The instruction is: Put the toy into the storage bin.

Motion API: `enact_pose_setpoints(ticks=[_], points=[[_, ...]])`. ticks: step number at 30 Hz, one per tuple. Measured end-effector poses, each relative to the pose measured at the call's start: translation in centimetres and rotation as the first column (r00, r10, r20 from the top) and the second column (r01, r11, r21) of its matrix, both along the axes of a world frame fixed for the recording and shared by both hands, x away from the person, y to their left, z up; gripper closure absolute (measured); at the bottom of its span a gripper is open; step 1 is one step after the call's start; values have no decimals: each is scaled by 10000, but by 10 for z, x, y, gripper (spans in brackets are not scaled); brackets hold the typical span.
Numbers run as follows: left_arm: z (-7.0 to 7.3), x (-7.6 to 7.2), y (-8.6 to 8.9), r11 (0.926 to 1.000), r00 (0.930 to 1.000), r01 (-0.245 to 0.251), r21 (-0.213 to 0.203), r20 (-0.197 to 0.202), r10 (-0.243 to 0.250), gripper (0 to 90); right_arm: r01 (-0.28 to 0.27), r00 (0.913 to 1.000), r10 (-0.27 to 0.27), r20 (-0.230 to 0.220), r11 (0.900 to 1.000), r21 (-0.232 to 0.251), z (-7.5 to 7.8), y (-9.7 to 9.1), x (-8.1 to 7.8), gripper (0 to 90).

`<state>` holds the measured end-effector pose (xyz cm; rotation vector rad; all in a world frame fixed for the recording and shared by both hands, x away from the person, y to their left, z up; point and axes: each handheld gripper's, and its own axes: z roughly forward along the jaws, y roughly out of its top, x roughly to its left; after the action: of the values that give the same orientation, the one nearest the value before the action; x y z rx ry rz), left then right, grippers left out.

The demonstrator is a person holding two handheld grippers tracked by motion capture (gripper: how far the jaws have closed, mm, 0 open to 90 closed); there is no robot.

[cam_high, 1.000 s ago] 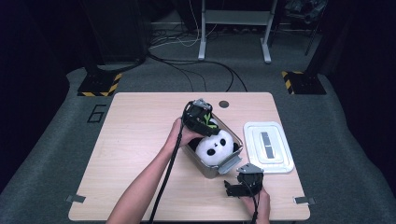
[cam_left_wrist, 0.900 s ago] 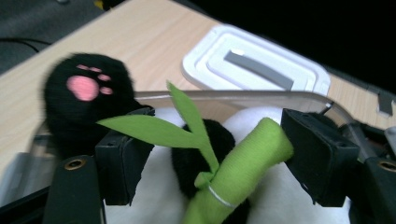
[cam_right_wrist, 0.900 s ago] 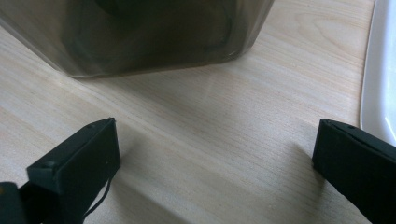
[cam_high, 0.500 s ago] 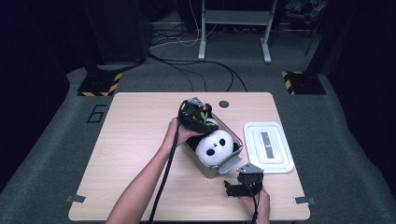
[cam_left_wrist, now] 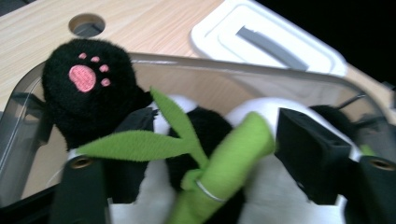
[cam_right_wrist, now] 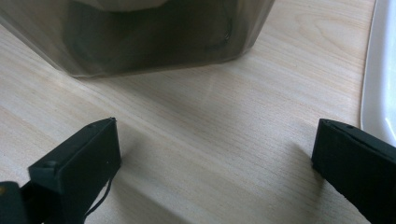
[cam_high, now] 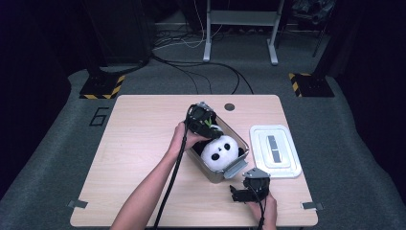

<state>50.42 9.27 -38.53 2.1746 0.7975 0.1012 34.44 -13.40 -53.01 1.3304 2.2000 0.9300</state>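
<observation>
Your left gripper point(cam_high: 205, 120) sits over the far end of the clear bin point(cam_high: 239, 165), at about 12 o'clock from the table's point(cam_high: 139, 143) centre, with your left hand point(cam_high: 182, 139) wrapped behind it. In the left gripper view its jaws stand apart on either side of the plush panda point(cam_left_wrist: 154, 140), with the green felt bamboo stalk point(cam_left_wrist: 224, 168) and its leaves lying between them. The jaws look spread rather than pinched on the toy, though you cannot tell from this angle whether either pad touches the fur. The panda's black paw point(cam_left_wrist: 88, 88) with the pink pad print rests against the bin's far wall at about 10 o'clock in that view.

From the high view, the panda lies inside the bin with its white face point(cam_high: 220, 149) upward, toward the bin's near end. The white lid point(cam_high: 274, 151) lies flat on the table just beside the bin, at its 3 o'clock, off the container.

Your right gripper point(cam_high: 245, 190) rests low near the table's front edge, at about 5 o'clock from the bin, held by your right hand point(cam_high: 265, 211). Its jaws are wide apart over bare wood with nothing between them, the bin's smoky wall point(cam_right_wrist: 154, 37) ahead at 12 o'clock and the lid's rim point(cam_right_wrist: 373, 84) at 3 o'clock.
</observation>
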Motion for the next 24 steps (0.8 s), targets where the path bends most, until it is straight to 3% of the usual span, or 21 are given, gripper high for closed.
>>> enact_pose_setpoints(ticks=[2, 4, 7, 8, 11, 18, 21, 24], points=[[3, -3, 0, 9997, 9999, 137, -218, 9, -137, 237, -11, 10000, 11, 4, 10000, -4, 0, 0, 0, 4], [3, -5, -3, 9995, 9995, 315, -26, 12, -315, 186, -9, 10000, 9, 4, 10000, -5, 0, 0, 0, 4], [-3, -2, -9, 9987, 9989, 385, 336, -284, -376, 165, -41, 10000, 41, -2, 10000, -14, 0, 0, 0, 4], [-7, 0, -11, 9986, 9979, 383, 365, -541, -363, 163, 0, 10000, 0, 0, 10000, 1, 0, 0, 0, 4], [-12, 3, -15, 9984, 9962, 324, 455, -817, -286, 161, 4, 10000, -4, -3, 10000, 0, 0, 0, 0, 4], [-18, 6, -31, 9856, 9898, 385, 1649, -1417, -150, 168, -6, 10000, 6, -18, 10000, 8, 0, 0, 0, 4], [-15, 5, -32, 9847, 9914, 429, 1687, -1295, -210, 170, -7, 10000, 7, -18, 10000, 8, 0, 0, 0, 4], [-8, 0, -26, 9913, 9953, 367, 1265, -933, -249, 184, -81, 10000, 81, -7, 10000, -44, 0, -1, 0, 4]])
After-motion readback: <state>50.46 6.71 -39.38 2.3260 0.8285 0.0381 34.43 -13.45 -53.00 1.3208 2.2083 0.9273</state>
